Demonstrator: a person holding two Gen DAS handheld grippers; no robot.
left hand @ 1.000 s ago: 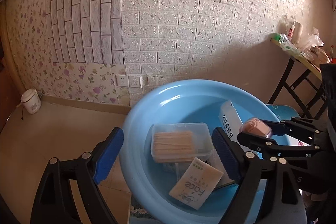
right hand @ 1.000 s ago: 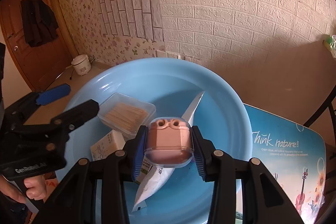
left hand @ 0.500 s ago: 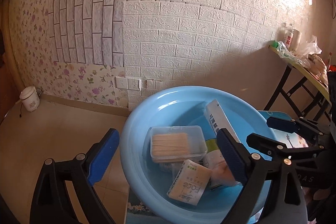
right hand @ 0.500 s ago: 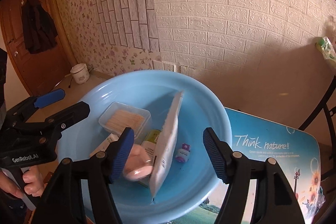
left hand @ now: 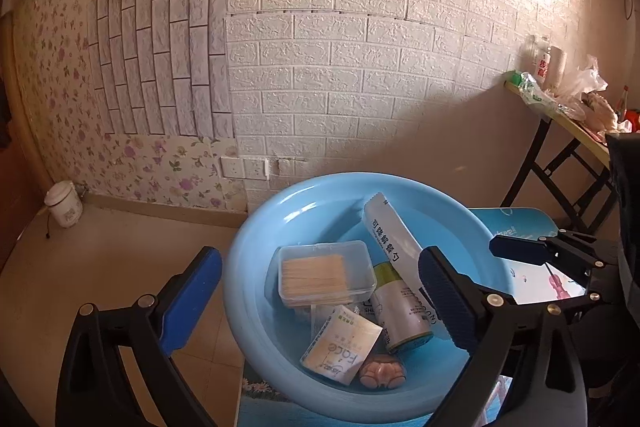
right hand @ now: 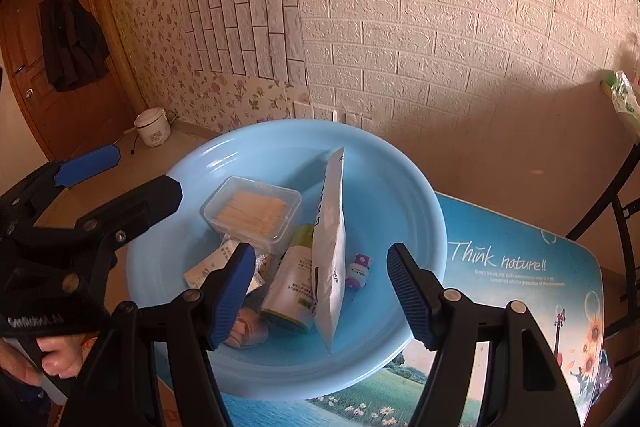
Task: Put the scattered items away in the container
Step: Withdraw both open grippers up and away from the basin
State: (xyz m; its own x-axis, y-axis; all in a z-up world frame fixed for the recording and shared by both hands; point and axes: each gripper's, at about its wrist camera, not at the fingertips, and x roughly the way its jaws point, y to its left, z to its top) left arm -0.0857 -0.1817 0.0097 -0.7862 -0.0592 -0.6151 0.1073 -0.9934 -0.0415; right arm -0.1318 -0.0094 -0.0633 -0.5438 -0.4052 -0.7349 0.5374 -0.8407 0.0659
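A light blue basin (left hand: 248, 267) (right hand: 420, 211) holds a clear box of toothpicks (left hand: 326, 273) (right hand: 252, 213), a white pouch (left hand: 392, 239) (right hand: 330, 247), a green-and-white bottle (left hand: 400, 315), a "Face" sachet (left hand: 340, 351) and a small purple item (right hand: 358, 269). A pink case (left hand: 382, 375) (right hand: 246, 331) lies at the basin's near side. My left gripper (left hand: 320, 263) hovers above the basin; its jaws are opening with nothing between them. Over the near rim my right gripper (right hand: 320, 255) stands open and holds nothing.
The basin sits on a table with a printed landscape mat (right hand: 520, 267). A folding table (left hand: 560, 111) with bags and bottles stands at the right. A white pot (left hand: 64, 205) is on the floor by the wall. A hand (right hand: 56, 351) grips the left gripper's handle.
The right gripper opened and let go of the pink case, which now lies in the basin. Both grippers drew back and up from the basin. The left jaws spread wider.
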